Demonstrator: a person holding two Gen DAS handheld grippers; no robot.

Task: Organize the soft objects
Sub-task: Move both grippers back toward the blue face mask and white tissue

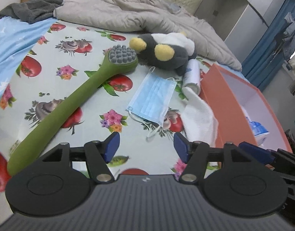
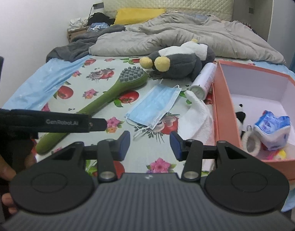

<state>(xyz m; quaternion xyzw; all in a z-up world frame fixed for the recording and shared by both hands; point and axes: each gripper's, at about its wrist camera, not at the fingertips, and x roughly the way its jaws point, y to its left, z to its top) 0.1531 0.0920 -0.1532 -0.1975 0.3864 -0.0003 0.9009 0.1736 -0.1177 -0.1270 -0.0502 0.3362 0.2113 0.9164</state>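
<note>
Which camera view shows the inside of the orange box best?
The right wrist view. It looks down into the orange box, so the tissue pack and the panda toy inside show. The left wrist view shows mostly the box's outer wall and a corner of the tissue pack.

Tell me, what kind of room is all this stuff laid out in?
Most likely a bedroom. The things lie on a bed: a padded headboard stands at the far end, with a rumpled grey duvet and a yellow pillow before it.

Both grippers — left gripper (image 1: pixel 146 145), right gripper (image 2: pixel 150 144) — gape, empty.
</note>
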